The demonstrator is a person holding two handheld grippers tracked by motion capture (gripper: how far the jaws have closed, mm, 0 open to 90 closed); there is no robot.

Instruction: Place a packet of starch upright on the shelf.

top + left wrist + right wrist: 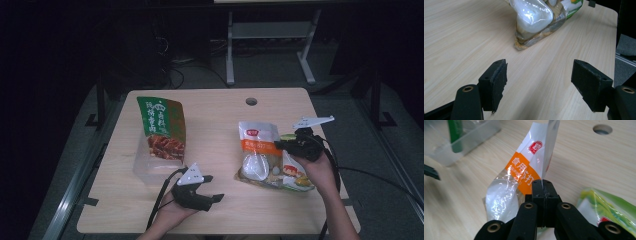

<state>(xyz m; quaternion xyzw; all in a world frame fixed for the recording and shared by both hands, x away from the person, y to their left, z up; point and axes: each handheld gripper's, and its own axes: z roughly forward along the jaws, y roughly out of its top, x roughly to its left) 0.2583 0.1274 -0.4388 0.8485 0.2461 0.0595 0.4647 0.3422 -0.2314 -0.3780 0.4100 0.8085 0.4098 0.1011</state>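
Rightward, right gripper (543, 182) fingers on white-orange packet (524, 167) edge — bare table (461, 37) leftward.

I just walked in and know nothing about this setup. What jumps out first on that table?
The right gripper has pinched the edge of a white and orange pouch at the table's right, where it lies over a green and yellow packet. On the left, a green snack bag stands in a clear plastic box. The left gripper waits open over bare wood.

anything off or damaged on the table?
Only wear: the foam pad on one finger of the open left gripper is ragged along its edge. The right gripper is shut on the white-and-orange bag's edge. No spills visible.
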